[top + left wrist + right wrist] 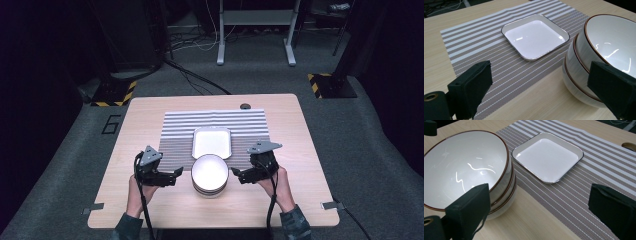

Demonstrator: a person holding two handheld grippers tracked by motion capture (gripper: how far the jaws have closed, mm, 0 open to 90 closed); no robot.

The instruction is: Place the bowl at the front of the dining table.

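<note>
As you hold now: both grippers flank the stack of bowls [210,175].
Left gripper [176,175]: jaws spread, empty.
Right gripper [235,173]: jaws spread, empty.
Bowls: on the table [295,130], just before the square plate [212,142].

A "6" [110,124] is marked on the grey floor left of the table; no other text legible.

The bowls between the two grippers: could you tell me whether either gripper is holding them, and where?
Nothing is held. The left gripper and right gripper are both open, flanking the stacked bowls.
</note>
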